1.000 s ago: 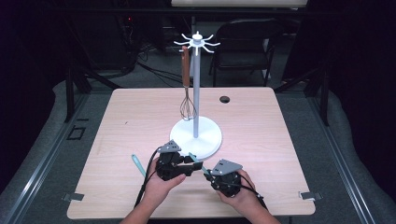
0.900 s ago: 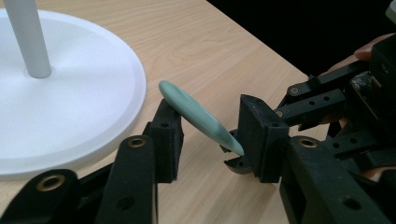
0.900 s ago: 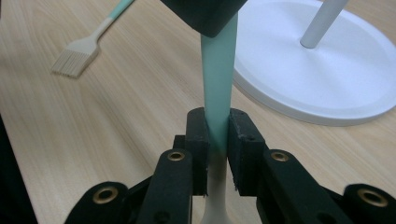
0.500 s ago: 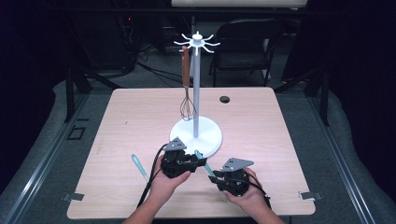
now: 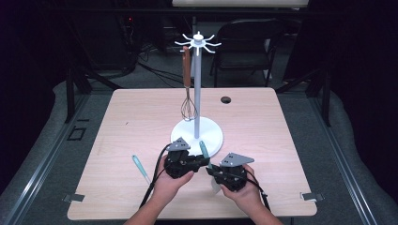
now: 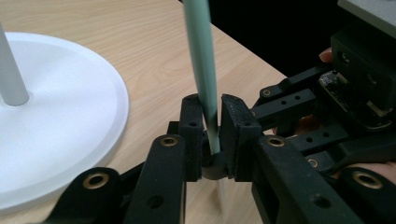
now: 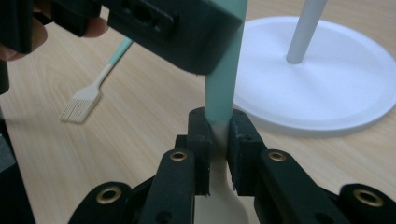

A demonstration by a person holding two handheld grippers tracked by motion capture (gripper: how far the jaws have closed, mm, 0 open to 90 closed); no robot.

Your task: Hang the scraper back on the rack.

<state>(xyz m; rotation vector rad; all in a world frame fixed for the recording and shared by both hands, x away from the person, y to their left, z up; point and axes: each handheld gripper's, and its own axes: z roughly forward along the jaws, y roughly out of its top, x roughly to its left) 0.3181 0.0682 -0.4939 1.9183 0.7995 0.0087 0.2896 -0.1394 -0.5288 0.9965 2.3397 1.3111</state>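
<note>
A spatula with a teal handle (image 5: pixel 203 149) and a cream head (image 7: pixel 224 205) is held low over the table's near edge, in front of the white stand's base (image 5: pixel 197 136). My left gripper (image 5: pixel 202 161) has just been closing and is now shut on the teal handle (image 6: pixel 201 56), which stands up between its jaws (image 6: pixel 211 121). My right gripper (image 5: pixel 212 171) has also just closed further and is shut where the handle (image 7: pixel 224 84) meets the head, with its jaws (image 7: pixel 217 126) on either side of it. The two grippers face each other, almost touching.
A whisk (image 5: pixel 188 105) with a brown handle hangs from the stand's hook ring beside the pole (image 5: pixel 197 93). To the left, a teal-handled brush (image 5: pixel 141 166) lies flat on the table (image 7: pixel 88 100). A cable hole (image 5: pixel 226 100) sits at the table's far side.
Both hands have drifted slightly right. The spatula's teal handle now sticks up between the grippers toward the stand base, where a second ago it was not visible.
</note>
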